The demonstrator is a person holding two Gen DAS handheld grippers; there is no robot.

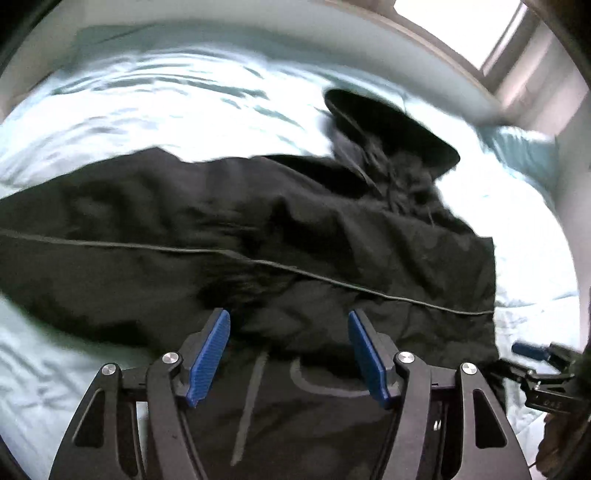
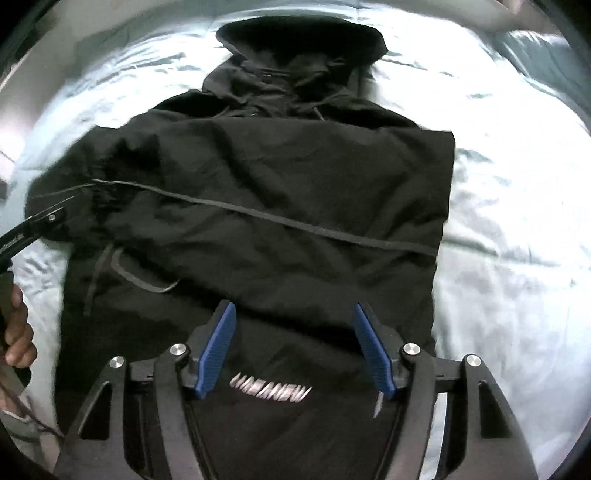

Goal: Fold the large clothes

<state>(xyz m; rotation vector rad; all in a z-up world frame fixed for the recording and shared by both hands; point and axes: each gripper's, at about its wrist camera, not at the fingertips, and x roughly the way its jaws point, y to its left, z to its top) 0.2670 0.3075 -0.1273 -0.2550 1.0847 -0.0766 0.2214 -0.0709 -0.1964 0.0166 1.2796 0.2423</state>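
A large black hooded jacket (image 2: pixel 280 192) lies flat on a pale blue bed sheet (image 2: pixel 498 221), hood (image 2: pixel 303 40) at the far end. A sleeve with a thin grey stripe (image 2: pixel 303 225) lies folded across its body. A silver logo (image 2: pixel 271 393) shows near the hem. My right gripper (image 2: pixel 291 314) is open and empty above the lower body of the jacket. My left gripper (image 1: pixel 288 321) is open and empty over the folded sleeve (image 1: pixel 221 236); the hood (image 1: pixel 391 125) lies to the far right there. The left gripper also shows at the left edge of the right wrist view (image 2: pixel 33 225).
The sheet (image 1: pixel 166 110) is wrinkled and surrounds the jacket on all sides. A wall and a bright window (image 1: pixel 461 29) lie beyond the bed. The right gripper's tip (image 1: pixel 532 350) shows at the right edge. A hand (image 2: pixel 18 332) holds the left gripper.
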